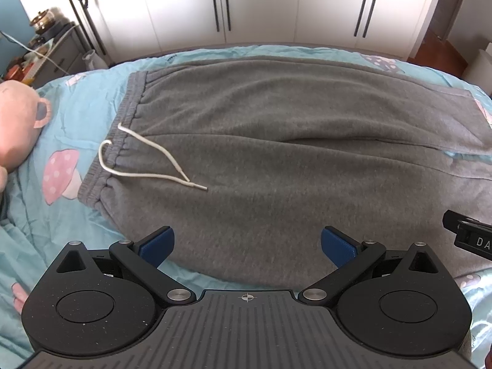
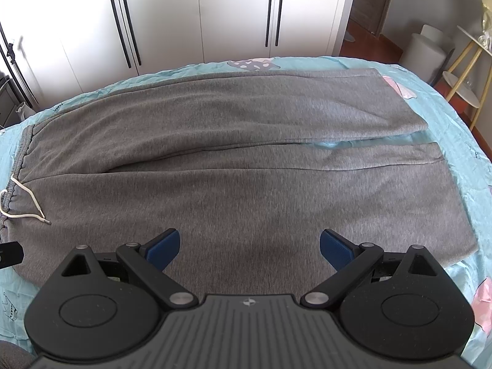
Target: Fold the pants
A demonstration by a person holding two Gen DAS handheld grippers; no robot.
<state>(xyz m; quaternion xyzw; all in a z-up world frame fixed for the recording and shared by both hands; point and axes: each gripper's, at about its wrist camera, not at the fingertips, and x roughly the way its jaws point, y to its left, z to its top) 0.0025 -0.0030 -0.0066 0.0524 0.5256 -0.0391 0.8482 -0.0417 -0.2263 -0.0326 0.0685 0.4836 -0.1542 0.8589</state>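
Grey sweatpants lie flat on a bed, waistband at the left with a white drawstring on top. In the right wrist view the pants stretch rightward, two legs side by side, cuffs at the right. My left gripper is open and empty above the near edge of the pants by the waist end. My right gripper is open and empty above the near leg. The right gripper's body shows at the right edge of the left wrist view.
The bed has a light blue sheet with mushroom prints. A pink plush toy lies left of the waistband. White wardrobe doors stand behind the bed. A cluttered side cabinet is far left; a small round table is far right.
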